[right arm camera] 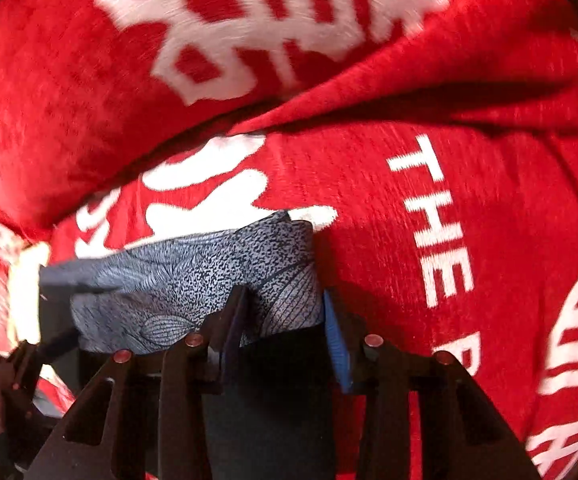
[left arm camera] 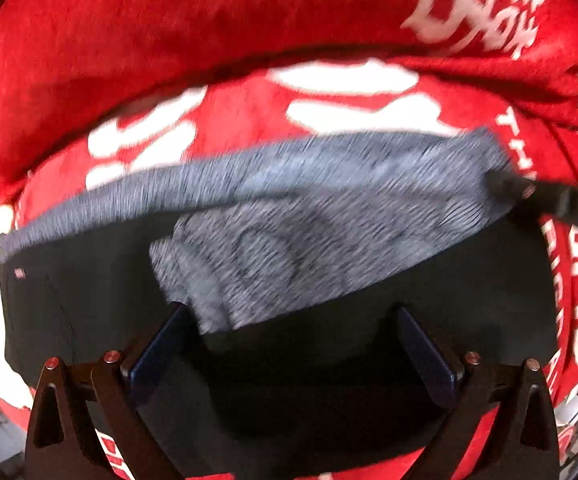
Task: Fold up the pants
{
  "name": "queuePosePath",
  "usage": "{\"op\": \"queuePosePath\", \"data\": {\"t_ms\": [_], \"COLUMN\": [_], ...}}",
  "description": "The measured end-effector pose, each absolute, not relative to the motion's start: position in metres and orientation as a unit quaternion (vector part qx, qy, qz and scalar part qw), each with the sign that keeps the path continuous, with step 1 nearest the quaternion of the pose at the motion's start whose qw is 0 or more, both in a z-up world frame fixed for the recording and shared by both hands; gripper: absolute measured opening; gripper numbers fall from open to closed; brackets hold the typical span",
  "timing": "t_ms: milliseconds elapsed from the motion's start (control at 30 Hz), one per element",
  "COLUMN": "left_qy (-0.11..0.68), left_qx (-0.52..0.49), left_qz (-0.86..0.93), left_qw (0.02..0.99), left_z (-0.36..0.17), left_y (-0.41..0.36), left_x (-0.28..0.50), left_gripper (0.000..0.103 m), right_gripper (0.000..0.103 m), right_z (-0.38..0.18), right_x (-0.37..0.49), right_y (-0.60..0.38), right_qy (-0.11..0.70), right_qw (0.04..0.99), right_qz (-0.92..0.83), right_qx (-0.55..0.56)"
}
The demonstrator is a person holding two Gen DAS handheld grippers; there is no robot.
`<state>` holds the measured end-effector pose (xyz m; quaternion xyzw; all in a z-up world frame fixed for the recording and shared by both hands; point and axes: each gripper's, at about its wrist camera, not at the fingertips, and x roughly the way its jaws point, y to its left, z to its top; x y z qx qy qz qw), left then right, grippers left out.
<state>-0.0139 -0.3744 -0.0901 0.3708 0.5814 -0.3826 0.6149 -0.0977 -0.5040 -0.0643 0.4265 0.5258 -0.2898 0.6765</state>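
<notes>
Pants (left arm camera: 281,264) lie left-to-right on the red blanket (left arm camera: 129,40) — left gripper (left arm camera: 293,336) spread, right gripper (right arm camera: 285,320) spread astride their edge.

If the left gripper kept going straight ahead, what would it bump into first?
Probably the pants: their grey patterned fabric lies right ahead of the open left gripper. Behind them is the red blanket. The picture is blurry, so depth is uncertain.

White "THE" stands on the red blanket (right arm camera: 369,184).
</notes>
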Motion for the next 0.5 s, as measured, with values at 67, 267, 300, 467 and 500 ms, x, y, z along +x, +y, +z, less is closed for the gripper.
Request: {"op": "queuePosePath", "data": {"t_ms": [67,267,300,467,500], "left_qy": [0.594,0.601,0.599,0.594,0.595], "left_qx": [0.356,0.344,0.346,0.337,0.331], "left_qz": [-0.382,-0.376,-0.376,-0.365,-0.362], "left_qw": [0.612,0.616,0.617,0.633,0.636], "left_z": [-0.092,-0.088,-0.086,-0.07,-0.066], "left_y": [-0.363,-0.338,-0.334,-0.31,-0.303], "left_x": [-0.008,0.006,0.008,0.021,0.025], "left_gripper": [0.103,0.103,0.103,0.103,0.103], "right_gripper": [0.044,0.046,0.046,0.044,0.043], "right_z": [-0.061,-0.025,-0.018,-0.004,-0.008], "right_x": [-0.091,-0.089,-0.091,-0.088,-0.078], "right_y": [-0.5,-0.481,-0.479,-0.463,-0.457], "right_qy": [0.539,0.542,0.535,0.508,0.51], "right_qw": [0.679,0.705,0.71,0.723,0.725], "right_qz": [-0.291,-0.313,-0.317,-0.266,-0.253], "right_qx": [0.404,0.335,0.331,0.384,0.388]}}
